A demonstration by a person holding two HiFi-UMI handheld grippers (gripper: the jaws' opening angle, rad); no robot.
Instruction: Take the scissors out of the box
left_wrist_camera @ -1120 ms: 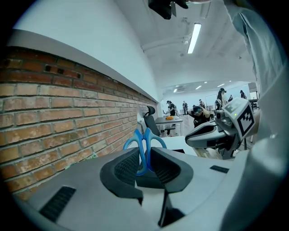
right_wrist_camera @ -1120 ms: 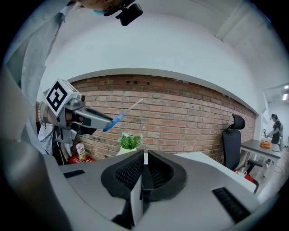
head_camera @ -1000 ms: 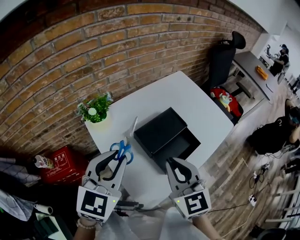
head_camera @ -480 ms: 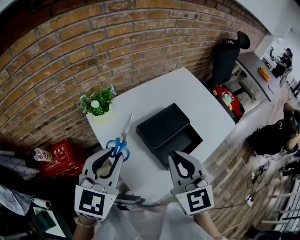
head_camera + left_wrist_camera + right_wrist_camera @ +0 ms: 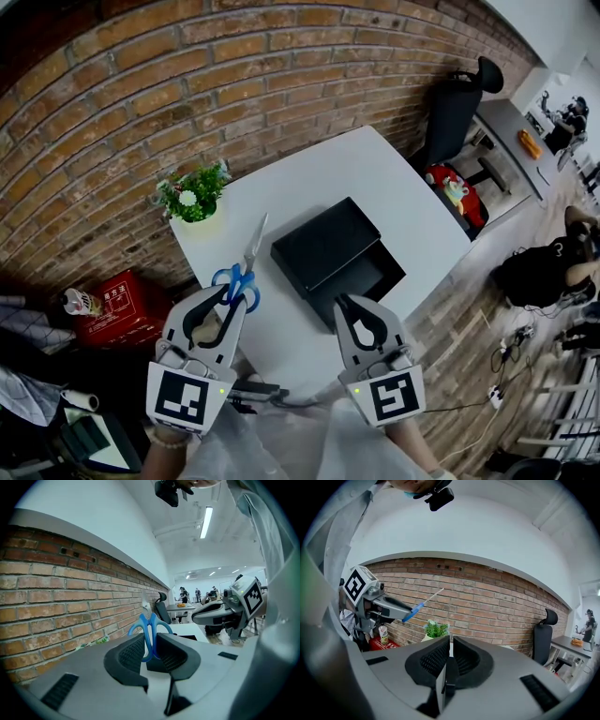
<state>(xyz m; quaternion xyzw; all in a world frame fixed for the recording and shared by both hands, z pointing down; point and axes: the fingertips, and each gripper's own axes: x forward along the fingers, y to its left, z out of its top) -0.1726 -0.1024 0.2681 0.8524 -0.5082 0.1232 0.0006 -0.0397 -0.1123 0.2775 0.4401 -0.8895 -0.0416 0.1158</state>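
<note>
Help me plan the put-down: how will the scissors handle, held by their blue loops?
The scissors look stiff and light, so they probably won't droop. The left gripper pinches only the blue handles while the blades stick out beyond, so they may pivot if bumped. The smooth plastic loops could slip somewhat against the ribbed pads.

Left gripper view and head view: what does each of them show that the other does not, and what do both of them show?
Only the left gripper view shows the ceiling lamp and, from close up, the left gripper with its jaws shut on the blue handles of the scissors. Only the head view shows the red case on the floor and the colourful toy beside the office chair. Both views show the scissors, the right gripper, the brick wall and the office chair.
</note>
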